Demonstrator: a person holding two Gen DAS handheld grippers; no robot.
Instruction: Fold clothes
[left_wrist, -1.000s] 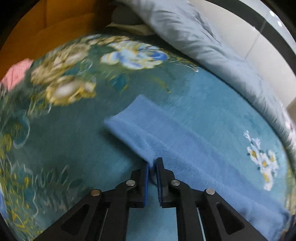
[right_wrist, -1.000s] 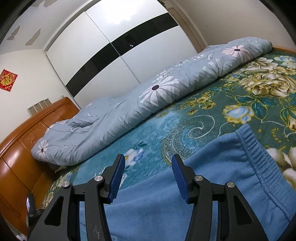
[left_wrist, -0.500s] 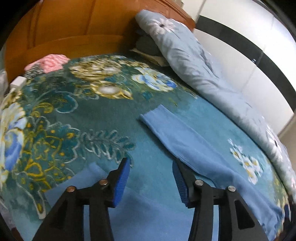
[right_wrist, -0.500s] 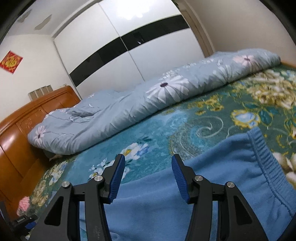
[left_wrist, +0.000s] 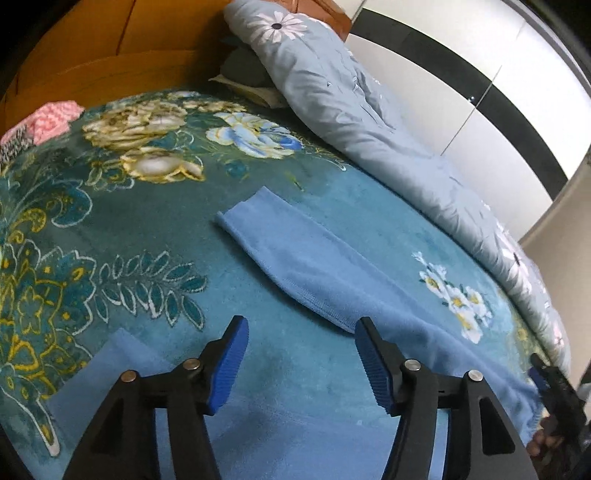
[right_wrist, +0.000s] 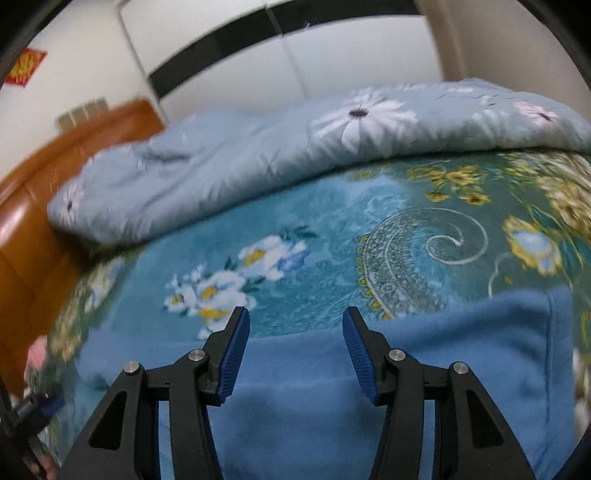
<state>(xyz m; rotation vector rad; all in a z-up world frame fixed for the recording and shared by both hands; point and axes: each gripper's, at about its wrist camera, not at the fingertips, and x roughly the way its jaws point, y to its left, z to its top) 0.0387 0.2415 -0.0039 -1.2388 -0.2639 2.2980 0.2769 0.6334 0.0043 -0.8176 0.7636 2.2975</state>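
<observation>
- Trousers (left_wrist: 325, 273) of blue fleece lie flat on the bed (left_wrist: 155, 206), between the camera side and the rolled duvet (left_wrist: 354, 122) along the far edge.
- Left gripper (left_wrist: 301, 363) hangs over bare blanket in the fork between the two legs; its jaws have just been opening, stand apart, and have nothing between them.
- Right gripper (right_wrist: 295, 354) hovers above the trousers' upper part near the waistband (right_wrist: 554, 354), jaws apart, pads clear of the cloth.
- In the left view, the far leg's long axis runs diagonally, roughly parallel to the duvet, with its hem toward the headboard (left_wrist: 92, 62) and the waist toward the right gripper.
- The near leg (left_wrist: 125, 373) shows only as a corner beside the left finger.
- Likely step: regrasp for the next fold.
- To do it well, pinch both layers at an edge, one gripper at the hem end and one at the waist.
- Lift evenly, carry one leg over the other so seams line up, then smooth.
</observation>
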